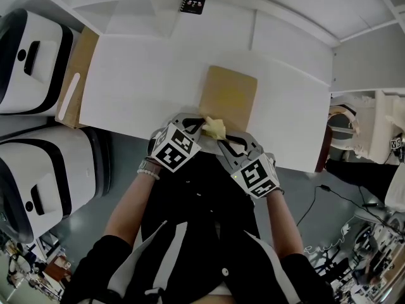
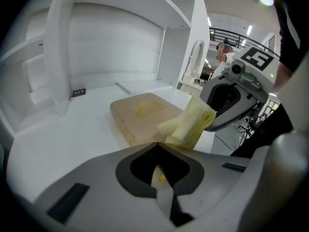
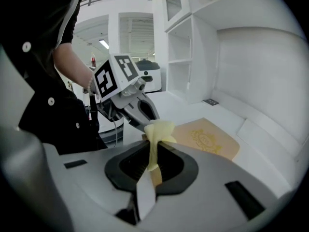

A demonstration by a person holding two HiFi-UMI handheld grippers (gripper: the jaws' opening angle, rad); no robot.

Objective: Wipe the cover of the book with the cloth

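Observation:
A tan book (image 1: pixel 229 95) with a gold emblem lies flat on the white table (image 1: pixel 139 87), just beyond both grippers. A small yellow cloth (image 1: pixel 214 128) hangs bunched above the book's near edge. My left gripper (image 1: pixel 201 125) and right gripper (image 1: pixel 223 138) meet tip to tip at the cloth. In the right gripper view the cloth (image 3: pixel 158 129) runs as a strip between the shut jaws of the right gripper (image 3: pixel 151 143). In the left gripper view the cloth (image 2: pixel 190 122) reaches the closed tips of the left gripper (image 2: pixel 157 143), with a bit of yellow showing between the jaws. The book (image 2: pixel 142 112) lies behind.
White shelf walls close the table at the back and left. A small black card (image 1: pixel 192 3) lies at the far edge. A wooden board (image 1: pixel 81 68) and two white machines (image 1: pixel 28 59) stand at the left. The table's front edge runs just under the grippers.

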